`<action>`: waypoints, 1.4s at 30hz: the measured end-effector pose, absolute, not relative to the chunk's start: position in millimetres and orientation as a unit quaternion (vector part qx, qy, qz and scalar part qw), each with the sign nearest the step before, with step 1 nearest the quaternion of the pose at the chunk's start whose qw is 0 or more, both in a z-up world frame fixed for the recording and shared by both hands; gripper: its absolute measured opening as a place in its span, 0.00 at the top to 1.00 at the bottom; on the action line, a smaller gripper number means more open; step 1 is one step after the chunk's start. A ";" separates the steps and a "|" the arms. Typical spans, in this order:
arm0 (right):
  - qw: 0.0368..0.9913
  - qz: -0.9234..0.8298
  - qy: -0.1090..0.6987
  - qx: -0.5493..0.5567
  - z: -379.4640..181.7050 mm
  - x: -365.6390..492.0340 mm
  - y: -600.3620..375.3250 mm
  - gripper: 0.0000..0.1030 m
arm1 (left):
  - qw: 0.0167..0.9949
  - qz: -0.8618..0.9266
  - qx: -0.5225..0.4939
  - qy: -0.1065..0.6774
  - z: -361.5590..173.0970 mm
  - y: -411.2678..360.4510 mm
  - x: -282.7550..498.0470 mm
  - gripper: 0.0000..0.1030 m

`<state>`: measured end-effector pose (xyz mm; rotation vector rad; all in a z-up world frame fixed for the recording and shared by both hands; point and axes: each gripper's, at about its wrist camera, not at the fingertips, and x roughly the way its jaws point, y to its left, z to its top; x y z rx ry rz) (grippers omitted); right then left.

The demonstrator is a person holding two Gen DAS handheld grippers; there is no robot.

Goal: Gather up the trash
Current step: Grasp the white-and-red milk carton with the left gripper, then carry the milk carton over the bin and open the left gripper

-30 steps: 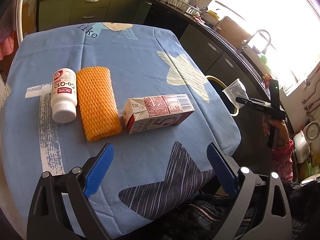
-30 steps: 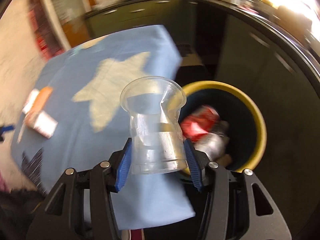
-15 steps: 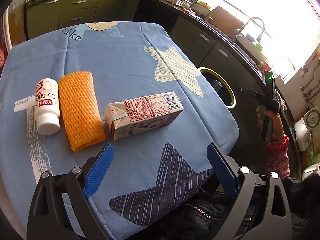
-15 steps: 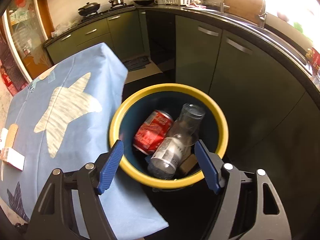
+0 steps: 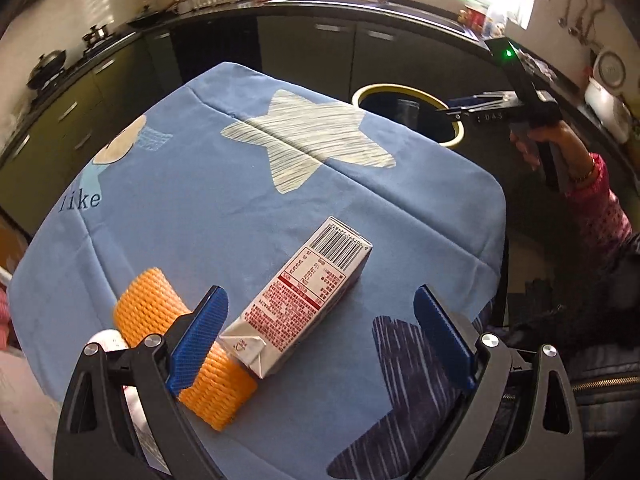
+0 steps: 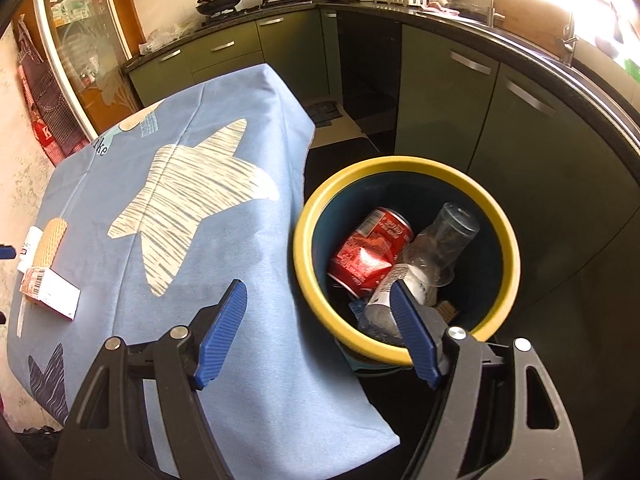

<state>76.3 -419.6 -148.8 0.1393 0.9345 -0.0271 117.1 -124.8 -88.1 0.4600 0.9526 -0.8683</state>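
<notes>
Left gripper (image 5: 318, 336) jaws wide apart, nothing between the pads, hovering low over the near edge of the blue star-print tablecloth (image 5: 192, 184). Milk carton (image 5: 298, 300) lies on its side just beyond the left gripper, folded gable end toward the camera and nearer the left pad, barcode end pointing away; white and silver with red print, looks intact. Orange foam net sleeve (image 5: 172, 328) lies flat just left of the carton, partly hidden behind the left pad, touching or nearly touching the carton's near corner. White bottle (image 5: 108, 338) only peeks out behind the gripper frame, further left. Cloth beyond the carton is bare up to the far edge; cloth drops off at the right edge near the carton.

Right gripper (image 6: 318, 334) jaws also spread, holding nothing, poised above the gap between the table edge and the yellow-rimmed bin (image 6: 502, 240). Bin stands on the floor just beside the table's hanging cloth, near the dark green cabinets (image 6: 444, 92). Inside it: crushed red soda can (image 6: 370, 254), clear plastic cup (image 6: 442, 244) on its side touching the can, a crumpled clear bottle (image 6: 380, 308) lower, partly behind the right pad. In the left view the right gripper (image 5: 476, 106) is held over the bin (image 5: 400, 90) rim
</notes>
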 end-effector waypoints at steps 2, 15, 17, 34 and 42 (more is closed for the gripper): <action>0.889 -0.010 0.454 0.066 -151.3 78.9 -416.5 0.32 | 0.760 -0.419 0.229 0.441 -94.0 -130.2 125.3 0.10; 0.885 0.014 0.460 0.061 -154.0 86.0 -401.3 0.32 | 0.702 -0.444 0.294 0.472 -139.2 -151.0 147.2 0.14; 0.884 0.016 0.463 0.062 -155.9 86.8 -400.5 0.32 | 0.699 -0.442 0.290 0.482 -143.7 -149.9 150.0 0.23; 0.882 0.026 0.466 0.070 -165.3 84.1 -401.2 0.32 | 0.739 -0.379 0.211 0.515 -156.4 -137.4 136.8 0.64; 0.886 0.022 0.457 0.080 -163.4 75.8 -407.4 0.32 | 0.766 -0.352 0.147 0.517 -138.2 -142.8 140.5 0.65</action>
